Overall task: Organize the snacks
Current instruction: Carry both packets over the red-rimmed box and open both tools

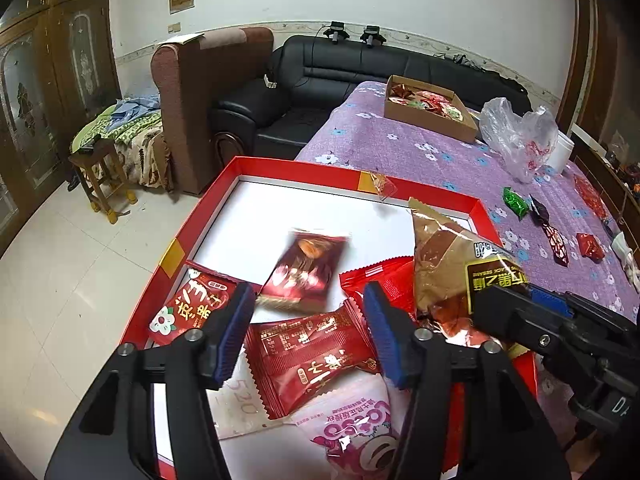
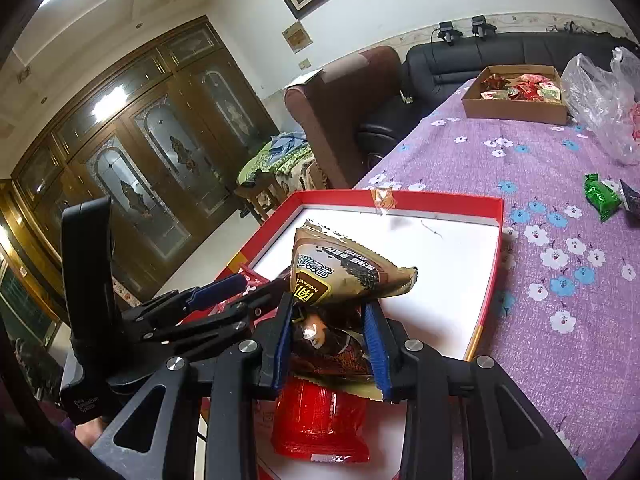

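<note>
A red gift box (image 1: 304, 168) with a white floor lies on the purple table and holds several red snack packets. My left gripper (image 1: 308, 296) hovers over it with its jaws open and nothing pressed between the blue pads. A dark red packet (image 1: 308, 276) shows blurred just beyond its fingertips, and another red packet (image 1: 316, 356) lies flat below them. My right gripper (image 2: 328, 304) is shut on a brown and gold snack packet (image 2: 344, 272), which stands tilted above the box (image 2: 440, 196). The left wrist view shows this packet (image 1: 448, 264) at the right.
A cardboard tray of wrapped sweets (image 1: 430, 116) sits at the far end of the table beside a crumpled plastic bag (image 1: 516, 136). A green candy (image 1: 516, 202) and red candies (image 1: 590, 246) lie loose on the cloth. A sofa and an armchair stand beyond the table's left edge.
</note>
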A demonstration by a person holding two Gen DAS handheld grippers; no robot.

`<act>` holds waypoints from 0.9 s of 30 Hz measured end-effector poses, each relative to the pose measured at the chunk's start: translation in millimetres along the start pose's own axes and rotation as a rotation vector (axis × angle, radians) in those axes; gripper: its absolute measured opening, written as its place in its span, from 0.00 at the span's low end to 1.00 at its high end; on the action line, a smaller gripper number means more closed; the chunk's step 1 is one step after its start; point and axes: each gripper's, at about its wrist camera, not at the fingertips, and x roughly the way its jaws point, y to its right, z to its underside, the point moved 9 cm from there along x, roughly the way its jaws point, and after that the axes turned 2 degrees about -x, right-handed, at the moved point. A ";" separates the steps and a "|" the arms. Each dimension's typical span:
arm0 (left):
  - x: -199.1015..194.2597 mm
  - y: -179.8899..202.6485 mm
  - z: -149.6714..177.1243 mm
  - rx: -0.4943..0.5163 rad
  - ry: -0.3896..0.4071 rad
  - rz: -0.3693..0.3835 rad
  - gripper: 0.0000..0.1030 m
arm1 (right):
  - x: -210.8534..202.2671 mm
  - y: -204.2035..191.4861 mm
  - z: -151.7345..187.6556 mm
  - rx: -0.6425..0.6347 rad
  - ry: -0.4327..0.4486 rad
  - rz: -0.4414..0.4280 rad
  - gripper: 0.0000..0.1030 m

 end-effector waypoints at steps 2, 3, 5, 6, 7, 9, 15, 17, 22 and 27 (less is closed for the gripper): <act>-0.1 0.6 -0.3 0.000 0.001 -0.001 0.56 | -0.7 0.6 -0.9 -0.010 0.002 0.005 0.37; 0.0 1.0 -0.5 0.001 -0.001 -0.003 0.56 | -1.4 1.2 -1.3 -0.010 0.004 0.005 0.39; 0.1 1.3 -0.3 0.001 -0.003 -0.004 0.57 | -3.4 3.3 -2.7 -0.007 0.011 0.008 0.42; -0.1 1.3 -0.3 0.001 -0.003 -0.005 0.57 | -4.6 4.3 -2.8 -0.006 0.015 0.009 0.47; 0.0 1.2 -0.3 0.001 -0.003 -0.006 0.57 | -5.9 6.1 -3.4 -0.004 0.021 0.017 0.50; 0.0 0.7 -0.4 0.000 -0.005 -0.008 0.57 | -9.3 9.8 -5.7 -0.002 0.040 0.033 0.63; 0.5 0.8 -2.3 -0.006 -0.002 -0.014 0.62 | -24.3 28.6 -11.5 0.037 0.085 0.050 0.64; 0.3 2.1 -2.5 -0.001 -0.001 -0.017 0.62 | -28.5 37.9 -11.9 0.060 0.093 0.055 0.64; 0.7 9.0 -3.2 0.012 -0.006 -0.023 0.63 | -40.0 61.3 -15.4 0.115 0.114 0.071 0.65; -0.3 14.9 -2.5 0.026 -0.004 -0.041 0.75 | -48.7 80.9 -14.7 0.153 0.133 0.083 0.67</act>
